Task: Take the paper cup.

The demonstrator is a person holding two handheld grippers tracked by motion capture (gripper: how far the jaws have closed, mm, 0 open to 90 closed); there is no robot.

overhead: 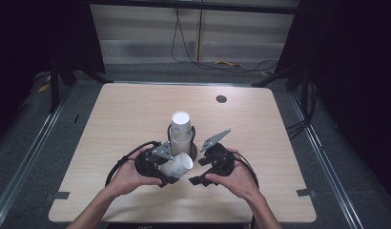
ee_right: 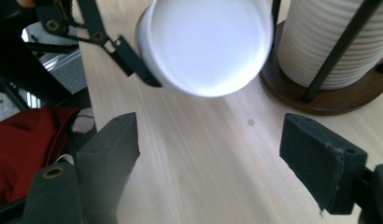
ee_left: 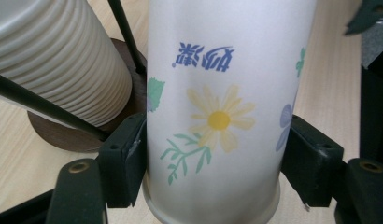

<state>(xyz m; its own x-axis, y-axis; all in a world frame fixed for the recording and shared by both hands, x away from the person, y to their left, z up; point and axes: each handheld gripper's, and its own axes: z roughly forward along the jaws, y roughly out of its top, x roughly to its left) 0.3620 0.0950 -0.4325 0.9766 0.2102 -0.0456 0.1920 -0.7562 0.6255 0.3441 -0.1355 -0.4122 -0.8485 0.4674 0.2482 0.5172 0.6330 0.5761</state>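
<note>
A white paper cup printed with a yellow daisy and blue script lies sideways between the jaws of my left gripper, which is shut on it near its rim. In the high view this cup points its flat base toward my right gripper. My right gripper stands open, and its own view shows the cup's white base a little ahead of the wide-apart jaws. Behind both stands a stack of ribbed white cups in a black wire holder on a round dark wooden base.
The light wooden table has a round dark cable hole at the back right. Cables lie on the floor behind the table. A red cloth shows at the lower left of the right gripper view.
</note>
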